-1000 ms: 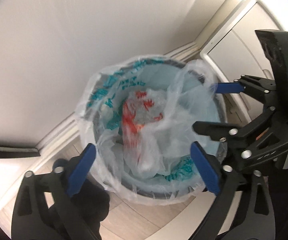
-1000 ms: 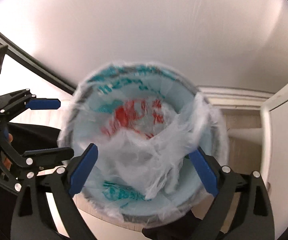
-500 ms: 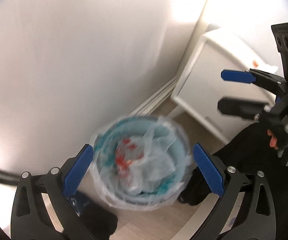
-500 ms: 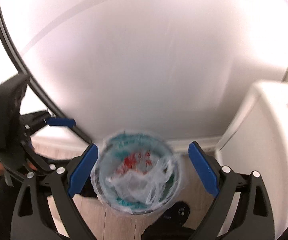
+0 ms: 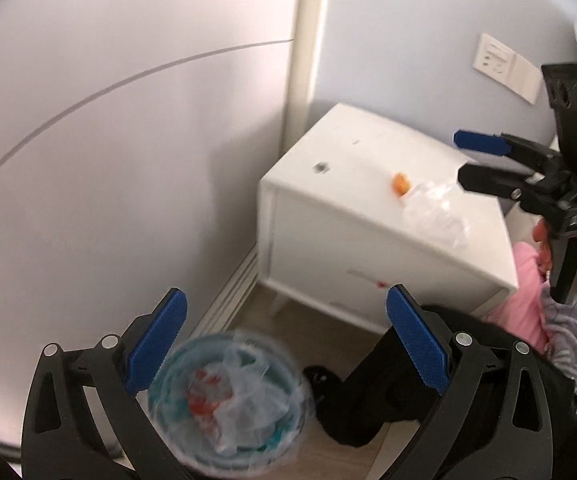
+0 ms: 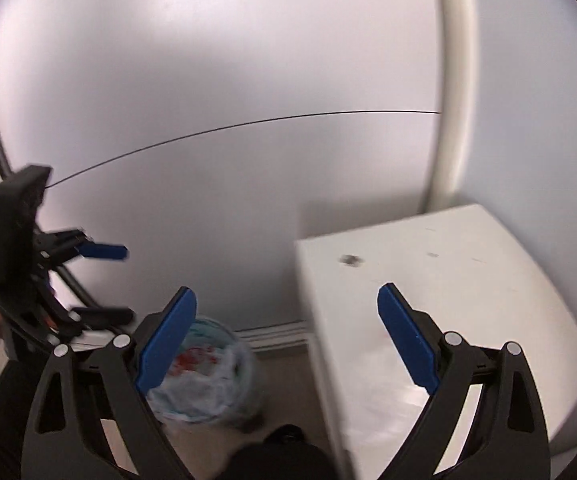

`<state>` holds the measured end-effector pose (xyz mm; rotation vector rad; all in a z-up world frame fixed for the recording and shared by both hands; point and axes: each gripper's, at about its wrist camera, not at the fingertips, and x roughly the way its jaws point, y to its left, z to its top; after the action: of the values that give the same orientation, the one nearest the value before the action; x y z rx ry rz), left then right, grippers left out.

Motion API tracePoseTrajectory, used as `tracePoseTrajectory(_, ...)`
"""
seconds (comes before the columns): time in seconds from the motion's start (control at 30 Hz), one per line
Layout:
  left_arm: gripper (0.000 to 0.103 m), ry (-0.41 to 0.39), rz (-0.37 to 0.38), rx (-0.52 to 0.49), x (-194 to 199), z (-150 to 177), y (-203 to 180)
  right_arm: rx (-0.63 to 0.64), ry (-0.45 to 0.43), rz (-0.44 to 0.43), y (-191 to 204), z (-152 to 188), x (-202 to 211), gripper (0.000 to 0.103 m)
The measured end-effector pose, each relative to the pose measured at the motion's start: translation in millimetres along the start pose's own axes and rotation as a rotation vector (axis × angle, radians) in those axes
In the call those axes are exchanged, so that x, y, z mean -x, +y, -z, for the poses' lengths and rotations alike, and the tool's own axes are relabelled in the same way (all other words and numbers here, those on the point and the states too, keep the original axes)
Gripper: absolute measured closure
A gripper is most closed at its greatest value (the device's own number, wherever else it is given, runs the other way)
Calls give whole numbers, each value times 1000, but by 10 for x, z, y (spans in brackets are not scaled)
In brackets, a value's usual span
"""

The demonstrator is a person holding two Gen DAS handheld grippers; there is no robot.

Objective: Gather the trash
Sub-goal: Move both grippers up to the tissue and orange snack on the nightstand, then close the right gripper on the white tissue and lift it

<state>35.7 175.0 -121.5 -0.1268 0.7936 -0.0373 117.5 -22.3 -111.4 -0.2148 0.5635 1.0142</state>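
A round trash bin (image 5: 228, 400) lined with a clear teal-printed bag stands on the floor by the wall, holding a crumpled plastic bag with red print. It also shows in the right wrist view (image 6: 208, 376). My left gripper (image 5: 284, 344) is open and empty, high above the bin. My right gripper (image 6: 288, 340) is open and empty, raised between the bin and a white nightstand (image 6: 448, 280). On the nightstand top lie a crumpled clear plastic wrapper (image 5: 434, 210) and a small orange piece (image 5: 400, 182). The right gripper shows in the left wrist view (image 5: 472, 160), above the nightstand.
The white nightstand (image 5: 328, 208) stands in the corner, right of the bin. A dark speck (image 5: 321, 167) marks its top. A white pipe (image 5: 302, 40) runs up the wall. A wall socket (image 5: 492, 58) sits above. Pink and patterned fabric (image 5: 528, 312) lies at right.
Both grippers have lifted up and away from the bin and turned right. The bin now looks small and low, and the nightstand with its trash has come into view.
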Motion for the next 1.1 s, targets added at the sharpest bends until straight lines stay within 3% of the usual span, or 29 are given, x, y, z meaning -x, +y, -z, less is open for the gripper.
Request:
tracePoseTrajectory(0.33, 6, -19, 98, -151, -193, -504, -465, -55, 49, 106, -572, 296, 55, 14)
tracePoseTrajectory(0.5, 6, -6, 183, -214, -401, -636, -628, -59, 88, 109, -741, 433, -105, 14)
tracePoseTrajectory(1.1, 6, 52, 358, -290, -1148, -830, -595, -24, 140, 98, -782, 580, -488, 14)
